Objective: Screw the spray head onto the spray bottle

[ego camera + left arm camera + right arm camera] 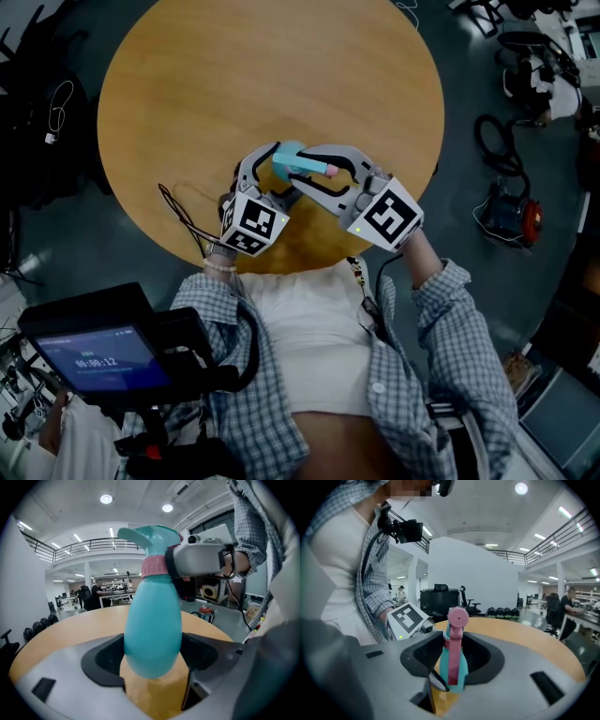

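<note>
A teal spray bottle (292, 161) is held in the air over the near edge of the round wooden table (234, 75). In the left gripper view its rounded body (152, 630) fills the gap of my left gripper (152, 667), which is shut on it. A pink collar (154, 566) and the teal spray head (150, 536) sit on top. My right gripper (316, 173) comes in from the right and is shut on the spray head (454, 653), whose pink nozzle (458, 617) and trigger face the camera in the right gripper view.
A thin black cable (178, 211) lies at the table's near left edge. A device with a lit screen (94, 361) hangs at the lower left. Cables and a red and blue machine (511, 211) are on the floor to the right.
</note>
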